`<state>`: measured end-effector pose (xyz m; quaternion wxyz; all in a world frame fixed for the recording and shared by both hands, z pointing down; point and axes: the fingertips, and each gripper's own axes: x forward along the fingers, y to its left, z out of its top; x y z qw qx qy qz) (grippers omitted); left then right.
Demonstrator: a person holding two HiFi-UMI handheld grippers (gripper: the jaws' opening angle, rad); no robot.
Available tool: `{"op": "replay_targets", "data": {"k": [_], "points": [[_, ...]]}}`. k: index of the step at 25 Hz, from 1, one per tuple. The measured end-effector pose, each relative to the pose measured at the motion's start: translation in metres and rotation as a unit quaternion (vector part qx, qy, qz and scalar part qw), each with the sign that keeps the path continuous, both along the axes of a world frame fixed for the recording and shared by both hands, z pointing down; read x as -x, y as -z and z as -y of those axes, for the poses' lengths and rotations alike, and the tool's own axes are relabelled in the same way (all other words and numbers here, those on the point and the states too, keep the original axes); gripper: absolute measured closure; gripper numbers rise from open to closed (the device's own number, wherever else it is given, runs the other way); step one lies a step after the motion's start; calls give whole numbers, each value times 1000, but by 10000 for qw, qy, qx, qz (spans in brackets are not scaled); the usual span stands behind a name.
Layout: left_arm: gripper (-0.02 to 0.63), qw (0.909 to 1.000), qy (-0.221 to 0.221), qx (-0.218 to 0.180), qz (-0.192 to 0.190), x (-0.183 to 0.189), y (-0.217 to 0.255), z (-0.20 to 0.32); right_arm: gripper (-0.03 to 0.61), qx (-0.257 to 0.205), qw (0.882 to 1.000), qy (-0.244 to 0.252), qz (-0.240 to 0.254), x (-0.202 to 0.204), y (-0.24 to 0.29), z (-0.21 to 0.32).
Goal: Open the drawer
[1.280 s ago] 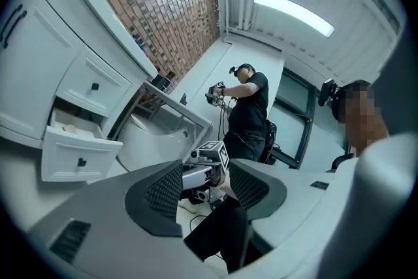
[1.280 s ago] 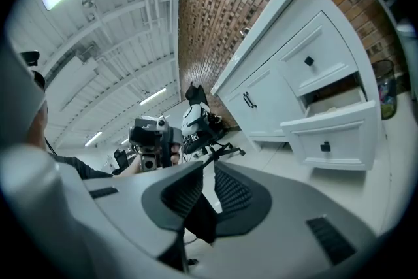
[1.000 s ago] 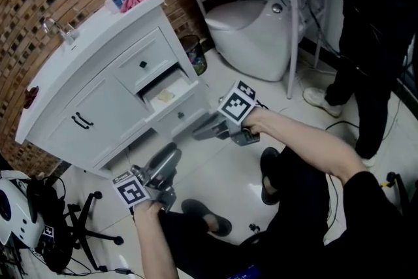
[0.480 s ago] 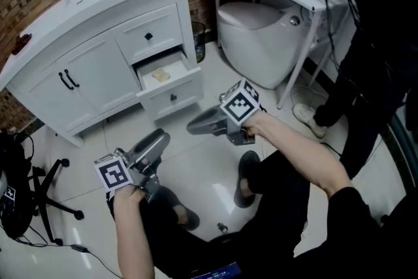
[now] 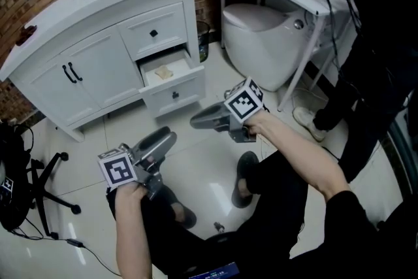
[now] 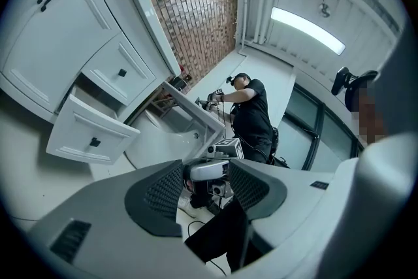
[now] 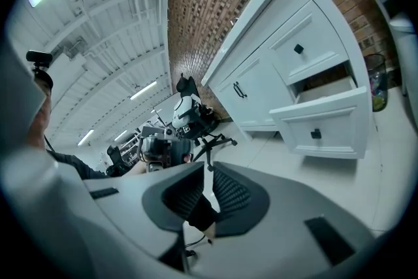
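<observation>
You are holding the right tongs (image 5: 196, 121) barely a slit apart, pinching nothing; the left tongs (image 5: 164, 138) are standing spread, empty. From the right tongs, the nearer pair, the half-open drawer (image 5: 186, 89) is lying at eleven o'clock, its front running eight to two.

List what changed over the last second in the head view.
Only the head camera swung: the cabinet now looks squarer in frame. Nothing was gripped or released. The lower drawer stays pulled out, and the left tool and right tool stay in front of it, empty, touching nothing.
</observation>
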<state>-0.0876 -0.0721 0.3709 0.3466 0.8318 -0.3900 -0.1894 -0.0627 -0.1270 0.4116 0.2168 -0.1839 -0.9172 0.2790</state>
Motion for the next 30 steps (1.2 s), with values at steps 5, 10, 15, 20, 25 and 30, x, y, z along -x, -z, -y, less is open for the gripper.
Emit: {"op": "replay_targets", "data": {"k": [5, 10, 15, 20, 25, 30], "points": [[394, 9999, -105, -4, -7, -9, -2, 1, 528, -70, 10000, 9, -26, -1, -1, 0], [394, 10000, -86, -44, 13, -7, 0, 1, 534, -126, 9999, -28, -32, -1, -2, 3], [394, 9999, -76, -66, -11, -8, 2, 1, 534, -139, 9999, -50, -77, -1, -5, 4], [394, 9999, -95, -88, -20, -9, 3, 1, 538, -135, 9998, -56, -124, 0, -7, 5], [394, 9999, -98, -103, 2, -9, 3, 1, 538, -143, 9998, -74, -134, 1, -9, 6], [393, 9999, -91, -121, 30, -8, 3, 1, 548, -210, 9996, -141, -139, 1, -8, 9]]}}
